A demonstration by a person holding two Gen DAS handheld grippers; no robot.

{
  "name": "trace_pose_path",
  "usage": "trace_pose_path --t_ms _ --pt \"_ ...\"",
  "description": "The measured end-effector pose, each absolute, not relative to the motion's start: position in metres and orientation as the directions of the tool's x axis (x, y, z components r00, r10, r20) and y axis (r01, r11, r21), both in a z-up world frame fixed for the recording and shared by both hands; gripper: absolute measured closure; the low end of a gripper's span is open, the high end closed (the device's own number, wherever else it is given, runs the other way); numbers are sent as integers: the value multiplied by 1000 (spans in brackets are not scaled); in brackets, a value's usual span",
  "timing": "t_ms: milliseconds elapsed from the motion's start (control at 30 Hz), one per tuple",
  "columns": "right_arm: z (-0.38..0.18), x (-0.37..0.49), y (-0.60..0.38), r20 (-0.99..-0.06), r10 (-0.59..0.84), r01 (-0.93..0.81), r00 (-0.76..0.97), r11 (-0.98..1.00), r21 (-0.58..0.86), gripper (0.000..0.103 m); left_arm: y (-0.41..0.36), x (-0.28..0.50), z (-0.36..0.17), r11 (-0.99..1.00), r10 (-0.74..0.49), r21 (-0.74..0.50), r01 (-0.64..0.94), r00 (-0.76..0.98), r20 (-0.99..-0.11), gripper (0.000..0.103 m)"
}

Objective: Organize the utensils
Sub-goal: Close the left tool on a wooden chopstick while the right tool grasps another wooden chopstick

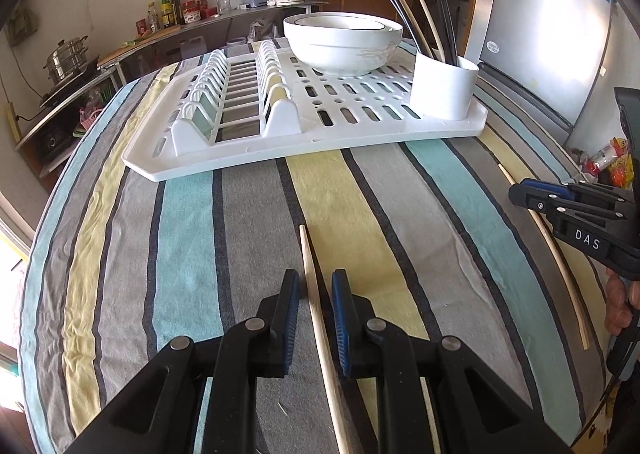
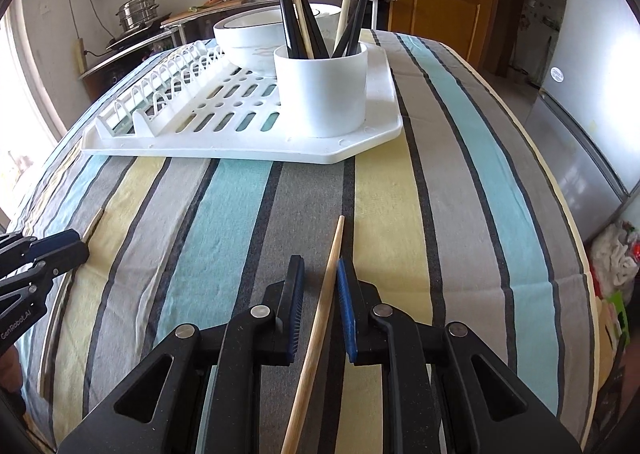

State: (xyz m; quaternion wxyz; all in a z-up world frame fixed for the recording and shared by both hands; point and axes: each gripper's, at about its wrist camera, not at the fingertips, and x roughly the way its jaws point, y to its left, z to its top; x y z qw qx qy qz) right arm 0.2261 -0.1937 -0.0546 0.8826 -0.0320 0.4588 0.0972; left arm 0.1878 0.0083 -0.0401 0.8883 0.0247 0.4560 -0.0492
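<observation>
Wooden chopsticks lie on the striped tablecloth (image 1: 192, 221). The left gripper (image 1: 316, 318) straddles one chopstick (image 1: 316, 318), parted, gripping nothing. The right gripper (image 2: 320, 306) likewise straddles the other chopstick (image 2: 320, 318).

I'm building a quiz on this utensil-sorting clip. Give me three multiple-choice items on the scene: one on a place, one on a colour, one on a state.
1. Where does the white holder with chopsticks stand?
A. on a corner of the white drying rack
B. on the striped cloth, apart from the rack
C. inside the bowl

2. What colour are the pads on the fingers of the left hand-held gripper?
A. red
B. blue
C. green

3. How does the right hand-held gripper stand to the wooden chopstick on the cloth?
A. far off to one side
B. lifting it high above the cloth
C. open, one finger on each side of it

Answers: 1 A, the holder sits on the rack's corner beside the bowl. 2 B, both pads show blue. 3 C, the chopstick lies in the gap between the spread fingers.
</observation>
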Motion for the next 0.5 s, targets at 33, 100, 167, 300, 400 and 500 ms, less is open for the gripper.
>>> trace_pose_path --t_ms 33,100,167,300,400,500 --pt "-55 227 -193 -817 146 -205 558 978 34 89 8 188 -40 994 -68 -3 112 579 -812 91" --pt "-55 227 -192 -817 159 -217 554 975 43 96 8 188 -40 994 -60 5 110 581 -812 97" --pt "-54 227 -191 -818 168 -219 550 974 53 97 8 190 -39 994 -69 -5 111 577 -814 98" --pt "-50 222 -192 -804 211 -230 556 969 95 97 12 191 -37 991 -113 -53 121 569 -814 98" --pt "-41 216 -193 -781 241 -241 576 963 120 97 15 190 -27 990 -127 -67 122 587 -799 98" --pt "-27 209 -193 -752 262 -253 606 959 130 97 16 188 -12 989 -142 -81 127 615 -776 98"
